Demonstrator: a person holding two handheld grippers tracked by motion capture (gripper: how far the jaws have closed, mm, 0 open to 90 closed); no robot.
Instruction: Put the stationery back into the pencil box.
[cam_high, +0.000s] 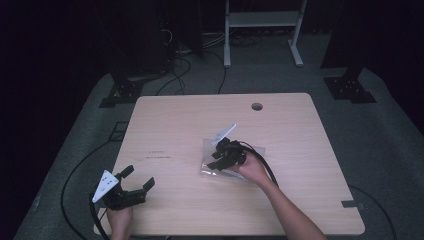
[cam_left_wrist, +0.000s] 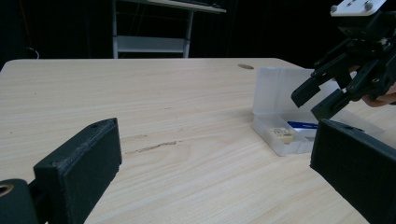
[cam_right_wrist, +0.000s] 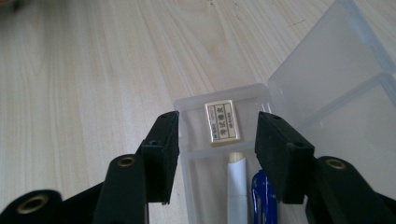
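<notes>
Pale wood-grain table (cam_high: 175, 130) with a round cable hole (cam_high: 257, 106) near the far edge, faint dark scuffs just ahead of the left gripper (cam_high: 131, 187). Grey floor all round, black backdrop, cables trailing, a white metal frame (cam_high: 262, 22) well beyond the table.

Clear plastic case (cam_right_wrist: 299, 121) lying open directly under the right gripper (cam_right_wrist: 217, 135), lid tilted up on the far side. Inside, between the spread jaws: a small cream eraser (cam_right_wrist: 223, 121) printed with dark characters too small to read; nearer the claw, a white stick (cam_right_wrist: 237, 186) and something blue (cam_right_wrist: 264, 196). Right gripper released, nothing pinched. Left gripper resting near the table's near corner, wide open, well apart from the case.
</notes>
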